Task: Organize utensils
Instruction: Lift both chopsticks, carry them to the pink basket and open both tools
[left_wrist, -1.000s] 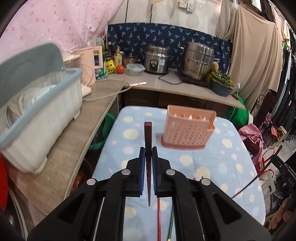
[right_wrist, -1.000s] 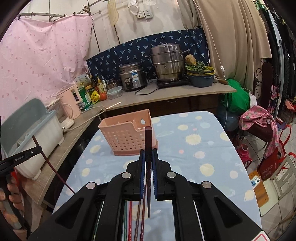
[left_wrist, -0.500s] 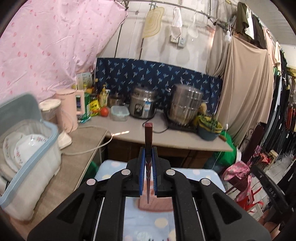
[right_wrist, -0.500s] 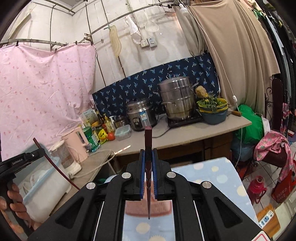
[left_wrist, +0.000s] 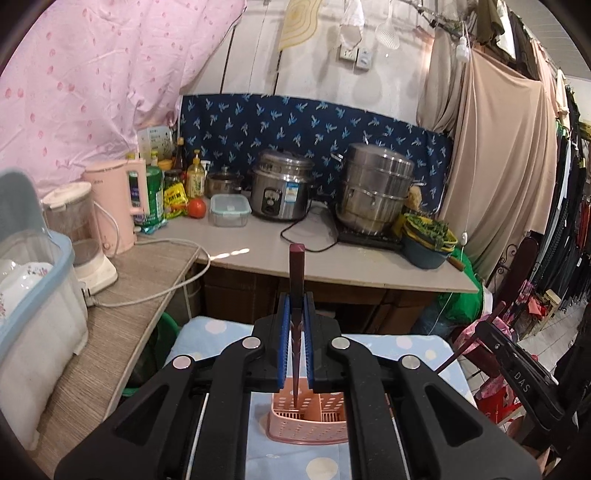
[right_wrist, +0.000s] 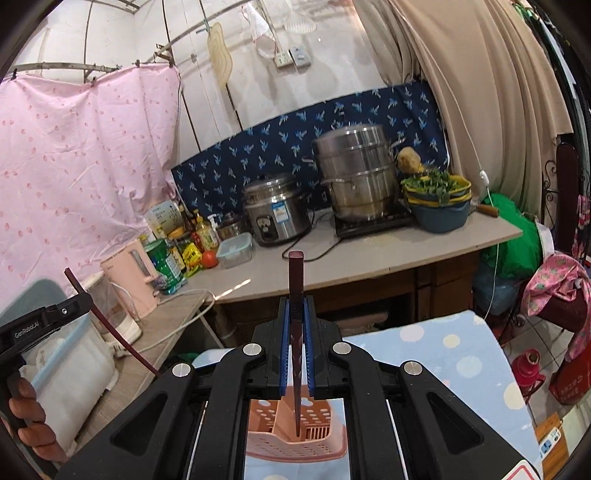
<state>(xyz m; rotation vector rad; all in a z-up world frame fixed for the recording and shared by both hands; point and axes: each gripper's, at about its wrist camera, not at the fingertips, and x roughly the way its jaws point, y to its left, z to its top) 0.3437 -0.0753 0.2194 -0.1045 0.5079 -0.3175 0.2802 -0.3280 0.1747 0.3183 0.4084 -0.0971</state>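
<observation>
Dark-red chopstick (left_wrist: 296, 280) pinched upright in my left gripper (left_wrist: 296, 325), another chopstick (right_wrist: 296, 291) in my right gripper (right_wrist: 296, 325), tips hanging below fingers over pink basket (left_wrist: 308, 428) for dropping in.

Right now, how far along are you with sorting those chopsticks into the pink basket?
No chopstick shows inside the pink basket yet; little of its inside is visible. In hand: the left gripper clamps one dark red chopstick upright, tip over the basket, and the right gripper clamps another chopstick likewise. Left: lowering and releasing both.
</observation>
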